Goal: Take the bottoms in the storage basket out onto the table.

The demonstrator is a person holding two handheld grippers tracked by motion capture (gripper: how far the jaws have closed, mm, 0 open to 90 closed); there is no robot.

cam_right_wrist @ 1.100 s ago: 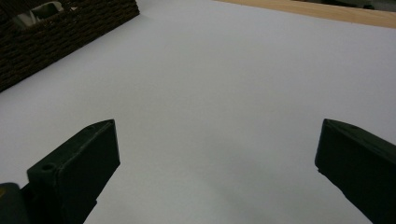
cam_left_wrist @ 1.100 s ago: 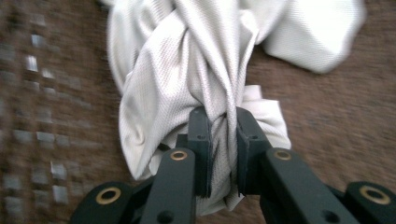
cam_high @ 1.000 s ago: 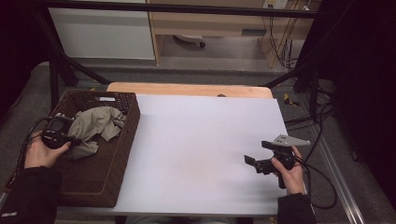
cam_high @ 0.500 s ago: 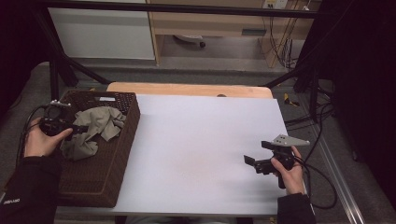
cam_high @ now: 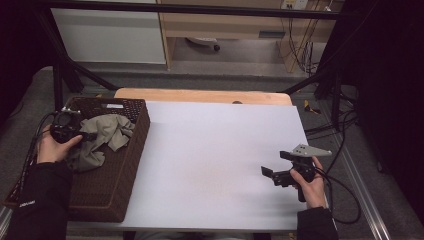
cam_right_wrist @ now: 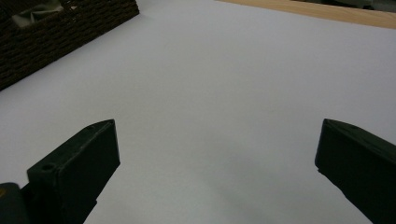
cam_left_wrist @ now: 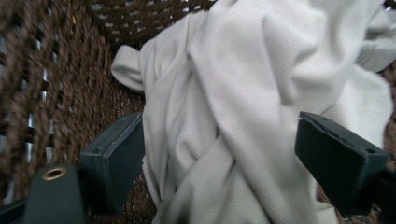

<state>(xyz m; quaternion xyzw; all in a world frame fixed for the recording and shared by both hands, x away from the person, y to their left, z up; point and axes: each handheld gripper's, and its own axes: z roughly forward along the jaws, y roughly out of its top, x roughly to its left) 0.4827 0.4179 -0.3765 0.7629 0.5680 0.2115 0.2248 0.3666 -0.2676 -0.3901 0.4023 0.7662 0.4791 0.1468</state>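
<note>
A crumpled beige cloth (cam_high: 106, 134) lies in the dark wicker basket (cam_high: 134, 150) at the table's left. My left gripper (cam_high: 89, 135) reaches into the basket from its left side. In the left gripper view its jaws (cam_left_wrist: 219, 154) stand wide apart and have just been opening. Folds of the cloth (cam_left_wrist: 243, 93) lie loosely between them, unpressed. My right gripper (cam_high: 276, 164) hovers low over the white tabletop (cam_high: 215, 145) at the right. It is open, with nothing between its fingers (cam_right_wrist: 217, 158).
The basket's woven wall (cam_left_wrist: 60, 79) rises close behind the left jaw. A corner of the basket (cam_right_wrist: 60, 28) shows at the upper left of the right gripper view. A wooden strip (cam_high: 200, 95) borders the table's far edge, and cables (cam_high: 345, 200) trail off its right side.
The left hand has moved toward the basket's far end and a little right, up to the cloth. The right hand has not moved.
</note>
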